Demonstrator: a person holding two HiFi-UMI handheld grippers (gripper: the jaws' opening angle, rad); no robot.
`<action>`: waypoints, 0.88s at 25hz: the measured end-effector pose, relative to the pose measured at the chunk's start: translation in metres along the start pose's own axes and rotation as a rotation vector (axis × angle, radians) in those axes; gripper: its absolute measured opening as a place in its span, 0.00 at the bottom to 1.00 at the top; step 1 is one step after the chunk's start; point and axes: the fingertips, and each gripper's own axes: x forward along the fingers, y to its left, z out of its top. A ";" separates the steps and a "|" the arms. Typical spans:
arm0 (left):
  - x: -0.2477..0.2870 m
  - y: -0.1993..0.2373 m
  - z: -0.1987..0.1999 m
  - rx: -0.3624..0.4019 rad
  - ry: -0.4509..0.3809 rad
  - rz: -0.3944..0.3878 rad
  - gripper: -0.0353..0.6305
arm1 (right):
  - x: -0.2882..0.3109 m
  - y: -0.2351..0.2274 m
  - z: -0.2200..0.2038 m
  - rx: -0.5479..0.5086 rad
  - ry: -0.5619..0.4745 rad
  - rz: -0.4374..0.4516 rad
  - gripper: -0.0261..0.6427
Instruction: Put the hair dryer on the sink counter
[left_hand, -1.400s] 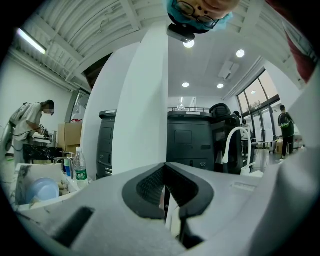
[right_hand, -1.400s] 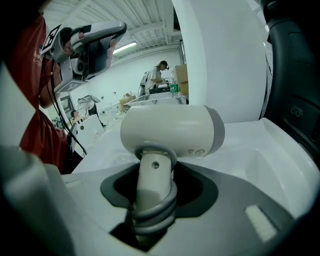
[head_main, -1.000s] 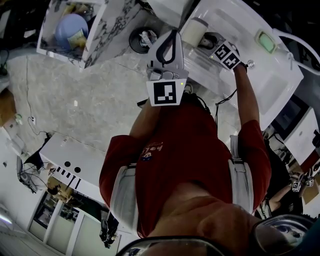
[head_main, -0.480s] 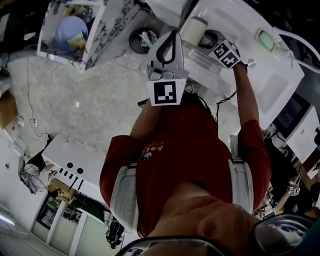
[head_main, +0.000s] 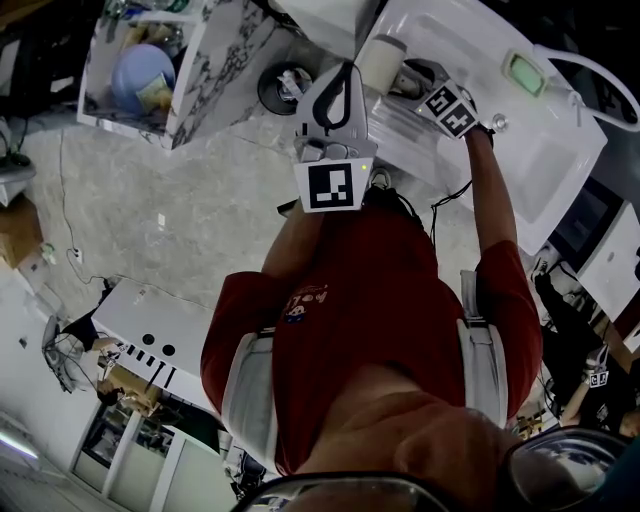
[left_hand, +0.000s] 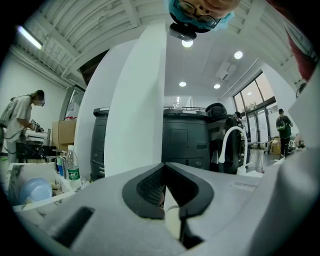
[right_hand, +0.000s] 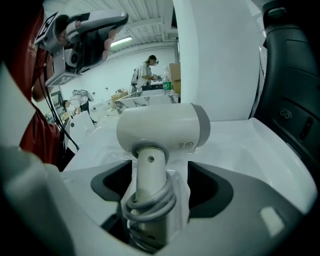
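The left gripper (left_hand: 163, 172) has its jaws closed, the dark pads meeting at their tips with nothing gripped between them. To the left of these jaws a water bottle (left_hand: 73, 169) with a green label stands on a cluttered surface. Straight beyond the tips rises a broad white pillar (left_hand: 137, 100). Behind it and to the right sits a dark machine (left_hand: 186, 137), and further right of the jaws a white faucet (left_hand: 229, 142) curves over.

The right gripper (right_hand: 160, 172) has its jaws wide; they have just been opening. The hair dryer (right_hand: 165, 127) is between them. Its pale handle (right_hand: 150, 175) runs up the middle of the gap, and a gap shows on each side between it and the dark pads, so neither pad presses on it. A grey cord (right_hand: 150, 202) is wound around the handle low down, near the root of the jaws. The dryer's barrel lies crosswise just past the jaw tips, down on the white sink counter (right_hand: 240, 145), which spreads away ahead of the jaws and to their right. From the head view the dryer sits at the near corner of that counter.
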 end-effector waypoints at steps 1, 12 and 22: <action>0.000 -0.002 0.000 0.003 -0.001 -0.003 0.06 | -0.003 0.000 0.001 0.013 -0.012 -0.002 0.56; -0.007 -0.030 0.014 0.026 -0.024 -0.032 0.06 | -0.040 0.004 0.007 0.058 -0.091 -0.048 0.57; -0.019 -0.051 0.024 0.039 -0.049 -0.051 0.06 | -0.081 0.014 0.018 0.109 -0.206 -0.104 0.57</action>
